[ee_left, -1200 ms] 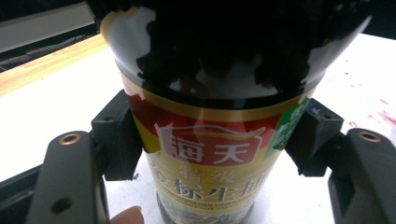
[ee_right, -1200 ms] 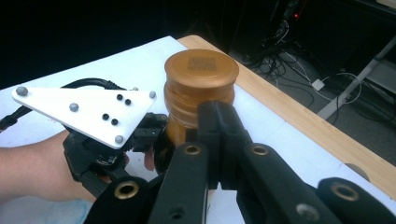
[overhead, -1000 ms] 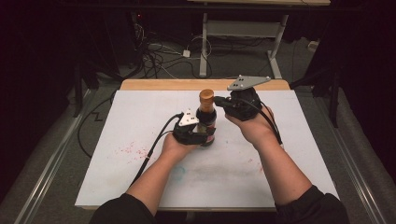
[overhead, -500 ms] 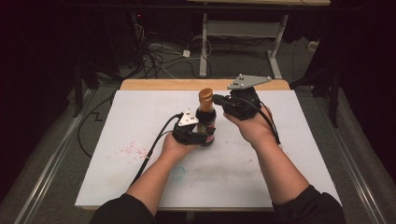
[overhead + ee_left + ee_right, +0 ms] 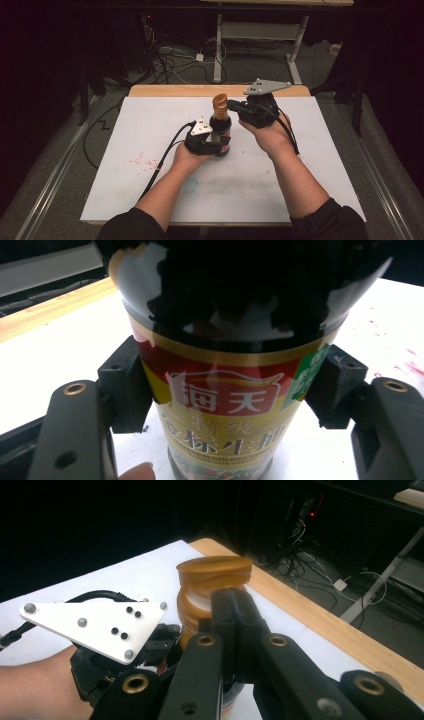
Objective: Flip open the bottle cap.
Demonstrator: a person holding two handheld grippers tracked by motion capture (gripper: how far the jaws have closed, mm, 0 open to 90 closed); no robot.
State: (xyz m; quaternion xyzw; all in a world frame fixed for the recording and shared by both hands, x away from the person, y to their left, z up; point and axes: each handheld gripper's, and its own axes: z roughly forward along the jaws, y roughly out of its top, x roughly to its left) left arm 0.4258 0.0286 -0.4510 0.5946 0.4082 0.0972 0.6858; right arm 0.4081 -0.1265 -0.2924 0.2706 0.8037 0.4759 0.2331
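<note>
While I count from the high view, biggest thing first:
Table: one white-topped table (image 5: 125,190), wooden strip along its far edge.
Bottle: one dark soy sauce bottle (image 5: 220,127), upright near the table's middle, red-and-gold label, amber cap (image 5: 220,102).
Grippers: two, one in each of my operator's hands.
Left gripper (image 5: 225,390): jaws spread to the bottle's width, pads pressed on both sides of the labelled body; I read that as a firm hold.
Right gripper (image 5: 235,611): jaws drawn together, pads meeting, tips just beside the cap's neck; I cannot tell if they touch it.
</note>
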